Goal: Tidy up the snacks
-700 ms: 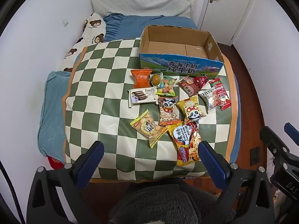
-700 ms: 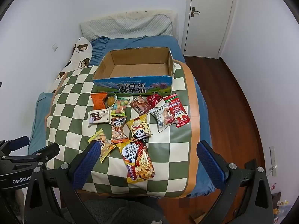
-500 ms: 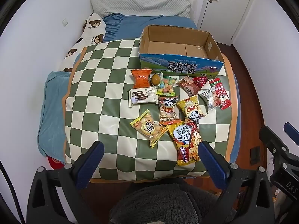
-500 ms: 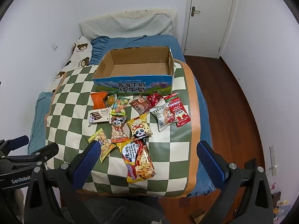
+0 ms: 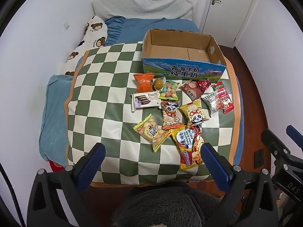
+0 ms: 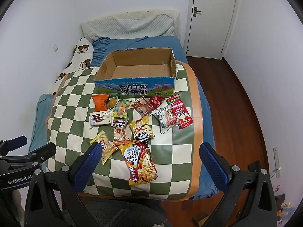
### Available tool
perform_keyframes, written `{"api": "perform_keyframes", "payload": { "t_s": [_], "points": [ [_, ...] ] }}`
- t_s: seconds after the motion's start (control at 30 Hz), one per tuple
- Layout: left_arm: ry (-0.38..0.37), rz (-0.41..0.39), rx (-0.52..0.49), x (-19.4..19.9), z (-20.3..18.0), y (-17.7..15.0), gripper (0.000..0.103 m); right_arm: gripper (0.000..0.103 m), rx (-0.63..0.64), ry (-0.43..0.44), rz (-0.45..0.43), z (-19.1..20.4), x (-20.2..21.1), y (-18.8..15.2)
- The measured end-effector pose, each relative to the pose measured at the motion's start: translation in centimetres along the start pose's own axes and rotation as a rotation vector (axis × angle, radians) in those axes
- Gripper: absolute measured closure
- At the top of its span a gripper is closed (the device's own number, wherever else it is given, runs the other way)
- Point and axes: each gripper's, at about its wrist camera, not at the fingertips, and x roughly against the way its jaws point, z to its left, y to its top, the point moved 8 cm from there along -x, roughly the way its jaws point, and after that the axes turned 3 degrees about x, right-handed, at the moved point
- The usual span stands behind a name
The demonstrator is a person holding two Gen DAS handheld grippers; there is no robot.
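Green and white squares cover the mat (image 5: 106, 98) spread on the bed. A cardboard box (image 5: 181, 70) sits at the far end of the mat, open on top, with nothing seen inside. Just in front of it lie the snacks (image 5: 170, 109), all close together, some touching or lying over each other. An orange packet (image 5: 143, 82) and a white Franzzi biscuit pack (image 5: 144, 100) are on the left of the bunch. A red packet (image 5: 224, 99) is on the right. Two panda bags (image 5: 195, 113) sit in the middle. A big yellow noodle bag (image 5: 189, 147) lies nearest, and a yellow cracker bag (image 5: 151, 132) is beside it.

Both tongs hang above the near edge of the bed, pointing down at the mat. The left gripper (image 5: 151, 162) is spread wide and holds nothing. The right gripper (image 6: 149, 160) is spread wide too, with nothing in it. Nothing stands between them and the snacks.

A bear pillow (image 5: 89, 37) lies by the wall. A white door (image 6: 210, 19) is at the back right.
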Motion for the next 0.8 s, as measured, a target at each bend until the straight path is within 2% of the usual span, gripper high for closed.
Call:
{"api": "perform_keyframes", "payload": {
  "t_s": [0.8],
  "points": [
    [-0.001, -0.009, -0.006, 0.83, -0.44, 0.73, 0.0, 0.0, -0.007, -0.004, -0.016, 0.43, 0.3, 0.66]
  ]
}}
